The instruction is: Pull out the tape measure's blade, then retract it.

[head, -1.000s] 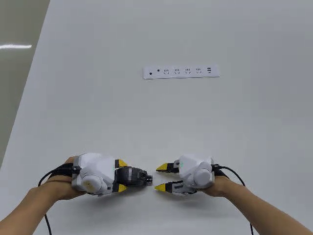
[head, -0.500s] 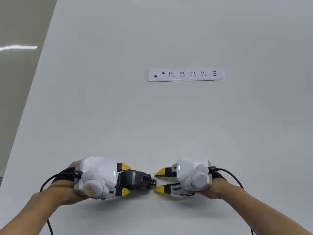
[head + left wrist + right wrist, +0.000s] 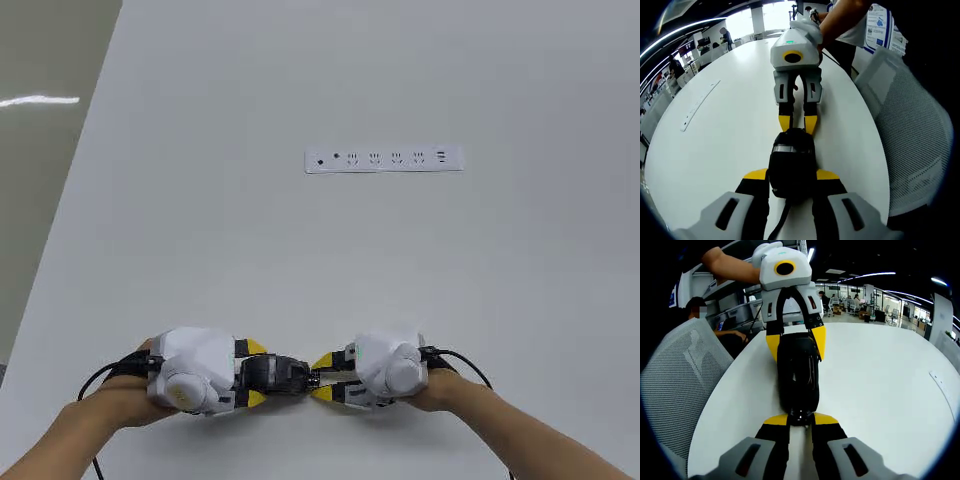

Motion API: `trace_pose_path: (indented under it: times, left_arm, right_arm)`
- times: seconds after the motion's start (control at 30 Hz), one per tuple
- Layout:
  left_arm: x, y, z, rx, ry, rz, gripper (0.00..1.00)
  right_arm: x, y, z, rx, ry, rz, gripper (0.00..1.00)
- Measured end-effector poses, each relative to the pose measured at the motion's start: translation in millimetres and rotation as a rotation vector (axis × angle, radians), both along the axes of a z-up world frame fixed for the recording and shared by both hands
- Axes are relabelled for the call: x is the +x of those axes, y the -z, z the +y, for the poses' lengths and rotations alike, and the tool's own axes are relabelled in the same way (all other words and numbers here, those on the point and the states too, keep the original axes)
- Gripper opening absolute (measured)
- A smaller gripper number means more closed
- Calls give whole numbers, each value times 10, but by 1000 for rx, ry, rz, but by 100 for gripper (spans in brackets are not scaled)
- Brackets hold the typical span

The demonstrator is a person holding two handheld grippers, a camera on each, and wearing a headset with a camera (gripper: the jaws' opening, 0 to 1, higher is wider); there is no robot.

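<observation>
The head view looks steeply down onto a white table (image 3: 300,260). Both gripper views sit low and very close, the left gripper (image 3: 254,373) and right gripper (image 3: 321,377) facing each other, sharing the tape measure (image 3: 791,162) between them.

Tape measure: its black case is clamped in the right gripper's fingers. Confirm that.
Not right. The tape measure has its black case clamped in the left gripper's fingers, not the right's. The left gripper view shows it.
</observation>
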State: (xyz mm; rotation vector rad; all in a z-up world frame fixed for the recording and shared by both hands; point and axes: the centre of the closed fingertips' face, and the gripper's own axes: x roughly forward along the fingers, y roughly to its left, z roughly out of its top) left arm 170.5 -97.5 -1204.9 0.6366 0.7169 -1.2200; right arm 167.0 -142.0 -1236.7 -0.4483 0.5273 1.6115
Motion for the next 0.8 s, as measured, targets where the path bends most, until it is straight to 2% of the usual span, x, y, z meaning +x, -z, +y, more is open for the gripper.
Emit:
trace_pose_path:
  times: [0.43,0.53,0.63,0.8]
  left_arm:
    - [6,-1,-9,-12,-16,-7,29]
    - [7,-4,-7,-14,-16,-7,29]
    - [8,-2,2,-15,-18,-6,29]
    - [12,4,1,-15,-20,-5,29]
  right_arm:
    - [14,22,9,-25,12,-36,13]
    - [16,16,6,-24,17,-28,12]
    - [20,11,6,-29,10,-46,11]
    - [19,13,2,-31,22,-27,10]
